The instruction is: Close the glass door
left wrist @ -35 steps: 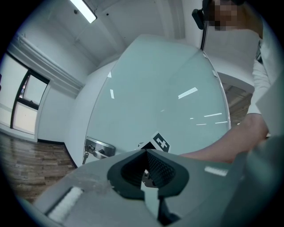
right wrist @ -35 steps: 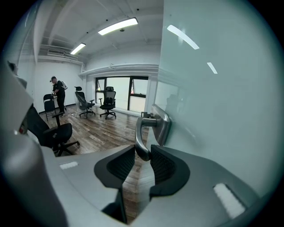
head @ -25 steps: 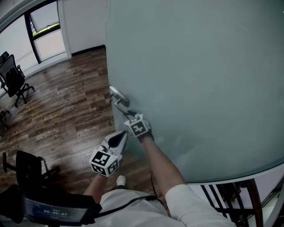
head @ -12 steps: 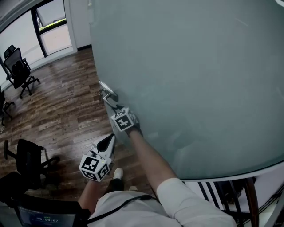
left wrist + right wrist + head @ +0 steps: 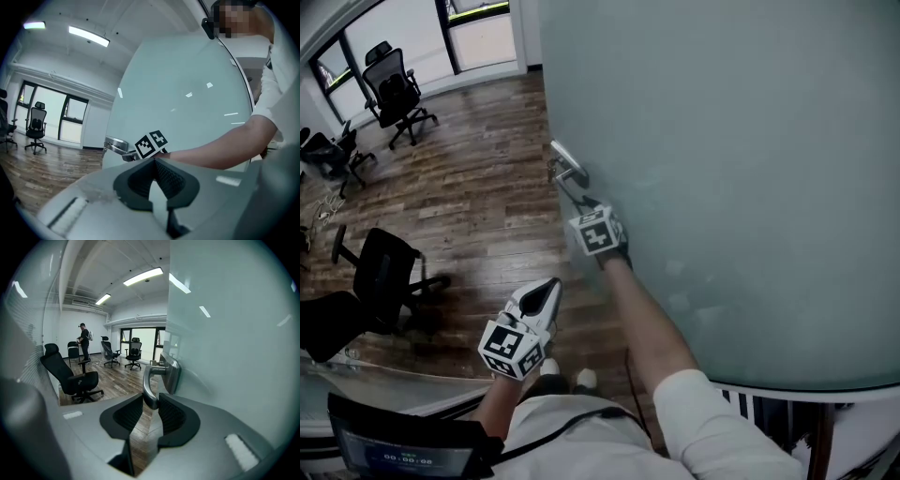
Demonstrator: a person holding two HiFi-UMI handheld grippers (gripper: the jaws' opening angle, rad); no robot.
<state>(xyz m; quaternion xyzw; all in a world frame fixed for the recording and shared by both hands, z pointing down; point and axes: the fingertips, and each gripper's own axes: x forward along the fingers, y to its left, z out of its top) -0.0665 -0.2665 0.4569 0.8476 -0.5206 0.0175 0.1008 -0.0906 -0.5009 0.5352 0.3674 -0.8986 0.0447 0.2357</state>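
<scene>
In the head view my right claw [image 5: 578, 202] reaches up to the curved brushed-metal lever handle [image 5: 567, 167] at the edge of the tall frosted glass door [image 5: 731, 159], whose pane fills everything right of that claw. My left claw [image 5: 546, 289] hangs lower and to its left, over the dark wood-plank floor [image 5: 469, 206]

In the left gripper view that claw's jaws sit together, nothing between them, the door ahead of it

In the right gripper view the jaws are clamped on only the lever's tip, the pane just right of them. I judge a sideways tug could slide the smooth metal out of the grip, or tip the lever down instead of swinging the door
</scene>
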